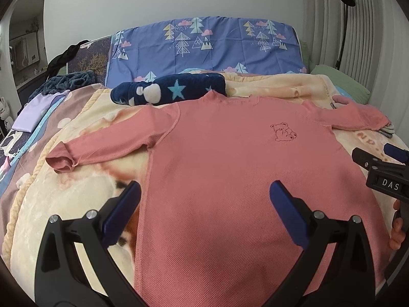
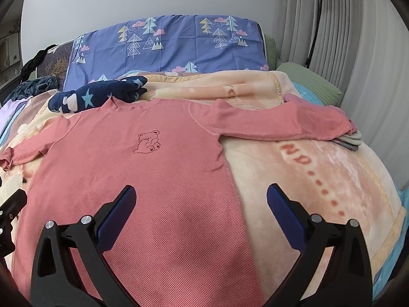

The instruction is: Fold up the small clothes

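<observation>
A pink long-sleeved shirt [image 1: 230, 153] with a small bear outline lies face up and spread flat on the bed, sleeves out to both sides. My left gripper [image 1: 204, 197] hovers open over its lower left part, near the left side seam. Over the lower right hem the right gripper [image 2: 200, 199] is open too, straddling the shirt's [image 2: 143, 168] right edge. Nothing sits between either pair of fingers. The right gripper [image 1: 378, 163] also shows at the right edge of the left wrist view, held by a hand.
A peach blanket [image 2: 319, 179] covers the bed. A navy star-print garment [image 1: 173, 88] lies just beyond the collar. A blue tree-print pillow [image 1: 204, 46] stands behind. Folded clothes [image 2: 352, 140] rest under the right sleeve end. A lilac cloth [image 1: 33, 115] lies far left.
</observation>
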`<state>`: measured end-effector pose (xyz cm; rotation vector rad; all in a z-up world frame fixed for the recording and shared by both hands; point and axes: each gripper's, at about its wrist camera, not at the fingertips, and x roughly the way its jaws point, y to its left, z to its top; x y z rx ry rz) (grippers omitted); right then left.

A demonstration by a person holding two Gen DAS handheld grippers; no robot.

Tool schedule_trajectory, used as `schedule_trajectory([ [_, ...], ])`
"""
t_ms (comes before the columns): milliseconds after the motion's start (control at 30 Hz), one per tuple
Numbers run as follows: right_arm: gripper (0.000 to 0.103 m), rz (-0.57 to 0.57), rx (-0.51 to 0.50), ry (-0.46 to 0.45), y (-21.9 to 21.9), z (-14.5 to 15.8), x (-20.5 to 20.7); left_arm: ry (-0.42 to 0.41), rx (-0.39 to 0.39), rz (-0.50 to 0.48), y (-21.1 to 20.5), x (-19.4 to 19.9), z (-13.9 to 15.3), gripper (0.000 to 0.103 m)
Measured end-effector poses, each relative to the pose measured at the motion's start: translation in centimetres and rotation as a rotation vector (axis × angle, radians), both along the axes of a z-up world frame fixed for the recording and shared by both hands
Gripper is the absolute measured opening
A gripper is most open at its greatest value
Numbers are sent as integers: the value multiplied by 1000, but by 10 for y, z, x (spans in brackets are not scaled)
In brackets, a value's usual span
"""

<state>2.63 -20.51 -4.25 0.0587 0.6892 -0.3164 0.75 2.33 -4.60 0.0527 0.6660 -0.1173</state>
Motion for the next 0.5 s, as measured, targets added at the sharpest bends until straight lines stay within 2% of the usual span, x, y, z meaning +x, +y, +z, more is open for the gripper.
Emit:
schedule_trajectory([
  [500,102,19,-23,12,8,1,10,27,-21,39,17,9,-8,101],
])
